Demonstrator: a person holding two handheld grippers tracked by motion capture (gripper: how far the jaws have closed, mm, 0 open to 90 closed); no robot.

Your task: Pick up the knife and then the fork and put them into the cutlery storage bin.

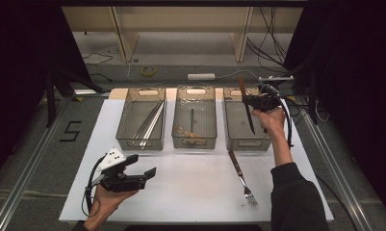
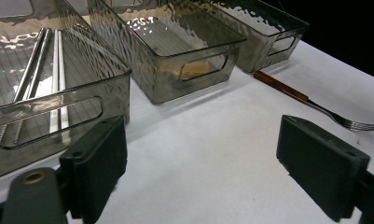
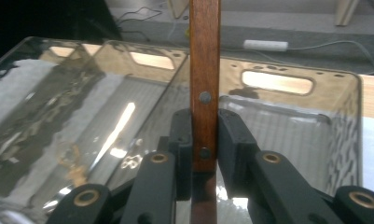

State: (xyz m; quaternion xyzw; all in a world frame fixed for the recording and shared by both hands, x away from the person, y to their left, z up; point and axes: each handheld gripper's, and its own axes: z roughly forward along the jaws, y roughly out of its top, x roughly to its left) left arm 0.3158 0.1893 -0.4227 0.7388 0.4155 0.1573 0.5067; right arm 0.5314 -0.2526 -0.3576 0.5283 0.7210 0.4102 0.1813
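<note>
Right gripper (image 1: 252,102), jaws clamped on the wooden handle of a knife (image 1: 249,118), blade hanging into the right-hand bin (image 1: 238,140) at the worktop's (image 1: 190,192) far edge. Left gripper (image 1: 145,173), jaws wide apart and empty, near the front left corner.

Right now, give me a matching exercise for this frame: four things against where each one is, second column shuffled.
Things:
1. knife
2. fork
3. chopsticks
4. left gripper

Places:
A. in the left bin
B. lying on the white table
C. clamped in the right gripper above the right bin
D. open over bare table

Pairs: 1-C, 2-B, 3-A, 4-D
</note>
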